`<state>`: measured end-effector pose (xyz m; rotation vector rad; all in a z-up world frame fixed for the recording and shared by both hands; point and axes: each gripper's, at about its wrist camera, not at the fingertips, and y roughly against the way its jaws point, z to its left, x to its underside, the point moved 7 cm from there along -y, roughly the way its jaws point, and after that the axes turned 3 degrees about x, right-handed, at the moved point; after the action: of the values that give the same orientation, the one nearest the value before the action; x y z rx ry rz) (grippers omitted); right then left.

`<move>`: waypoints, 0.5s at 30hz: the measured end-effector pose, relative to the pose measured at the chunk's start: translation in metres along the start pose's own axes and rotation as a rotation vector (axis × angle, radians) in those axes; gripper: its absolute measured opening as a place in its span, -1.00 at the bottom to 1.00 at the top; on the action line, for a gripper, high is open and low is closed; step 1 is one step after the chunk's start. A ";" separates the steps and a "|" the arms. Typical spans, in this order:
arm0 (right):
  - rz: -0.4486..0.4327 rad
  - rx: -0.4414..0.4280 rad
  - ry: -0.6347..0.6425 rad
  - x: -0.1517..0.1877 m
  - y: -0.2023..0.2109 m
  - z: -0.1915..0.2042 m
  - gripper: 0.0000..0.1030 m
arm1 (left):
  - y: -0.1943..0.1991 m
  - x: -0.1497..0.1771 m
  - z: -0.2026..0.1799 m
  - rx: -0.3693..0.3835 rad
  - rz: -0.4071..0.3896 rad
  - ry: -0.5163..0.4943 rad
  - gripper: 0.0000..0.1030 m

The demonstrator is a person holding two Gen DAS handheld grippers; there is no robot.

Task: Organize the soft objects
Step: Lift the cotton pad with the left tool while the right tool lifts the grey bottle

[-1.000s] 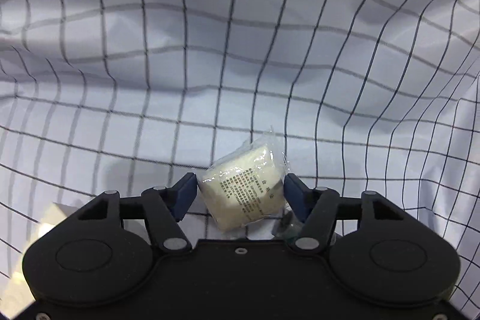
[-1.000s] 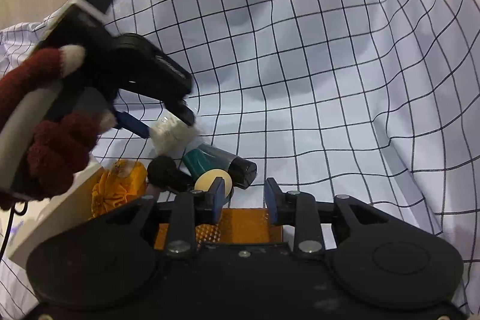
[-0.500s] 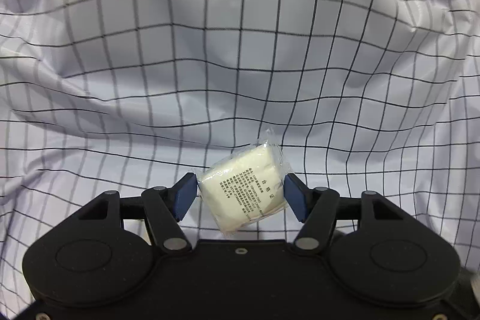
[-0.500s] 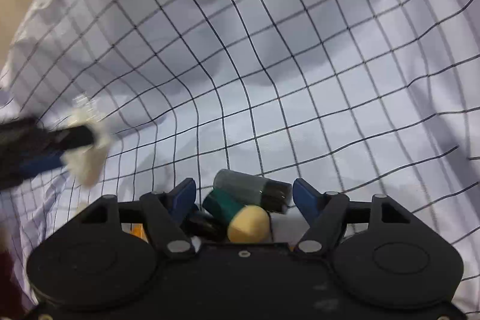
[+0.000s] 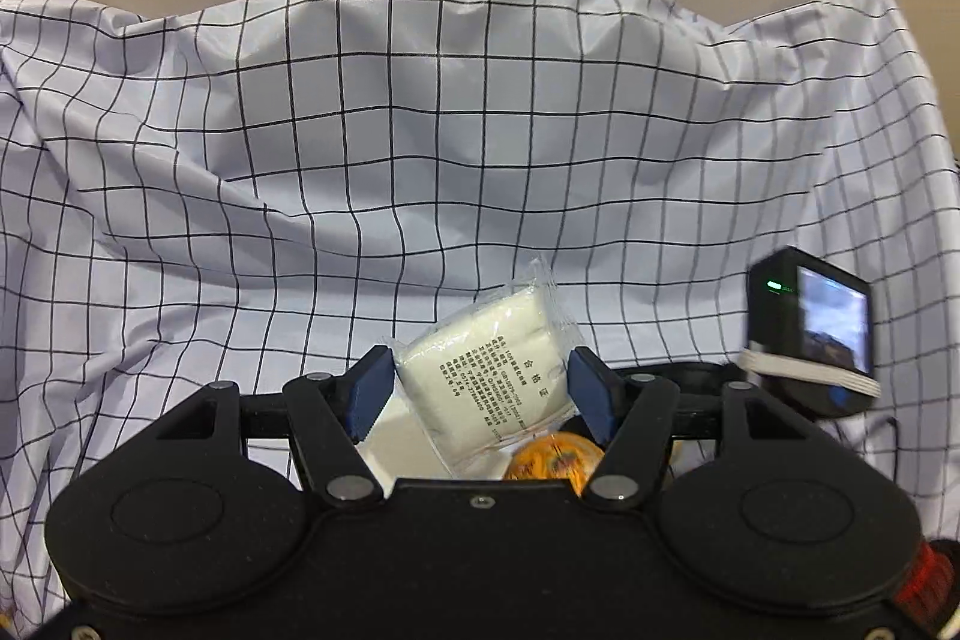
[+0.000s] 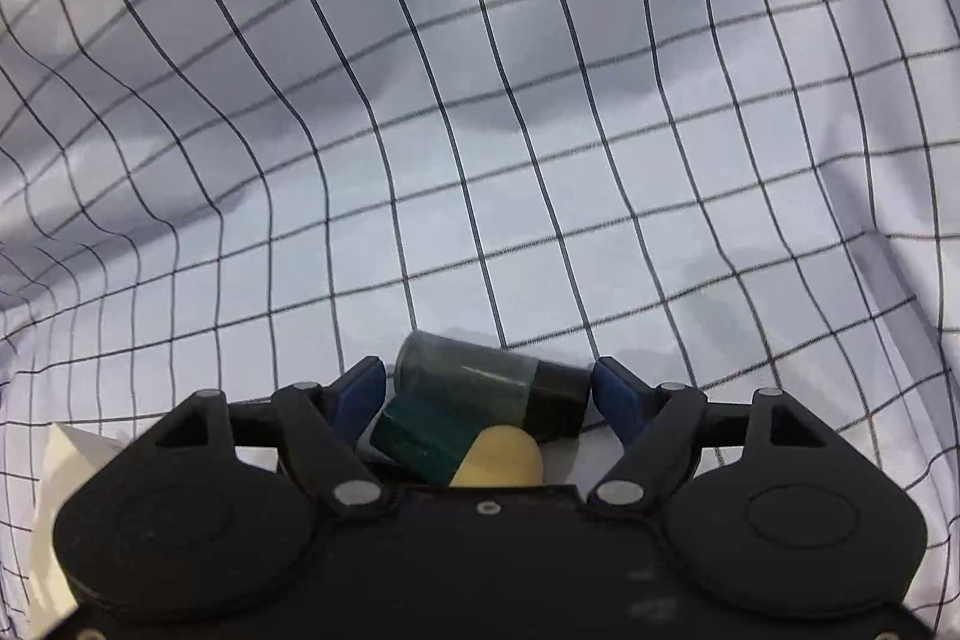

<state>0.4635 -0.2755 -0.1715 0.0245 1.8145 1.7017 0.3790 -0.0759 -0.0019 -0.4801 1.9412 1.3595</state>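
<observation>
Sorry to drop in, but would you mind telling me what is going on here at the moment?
A person is sorting soft things over a checked cloth with a handheld gripper in each hand. The left gripper is shut on a white packet in clear wrap, held up off the cloth. The right gripper has just been opening; its jaws stand apart around a pile with a dark cylinder and a yellow sponge tip, not pressing on them. An orange thing lies below the packet.

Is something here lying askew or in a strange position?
The white packet sits tilted between the left gripper pads. Under the right gripper, a capped tube lies on its side across a green one on the checked cloth.
</observation>
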 end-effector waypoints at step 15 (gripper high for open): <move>-0.015 0.060 0.011 -0.010 -0.018 0.006 0.36 | 0.032 0.029 -0.001 0.022 -0.017 -0.032 0.16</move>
<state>0.4815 -0.2770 -0.1834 0.0271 1.8685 1.6398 0.3378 -0.0618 -0.0020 -0.4607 1.9199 1.3257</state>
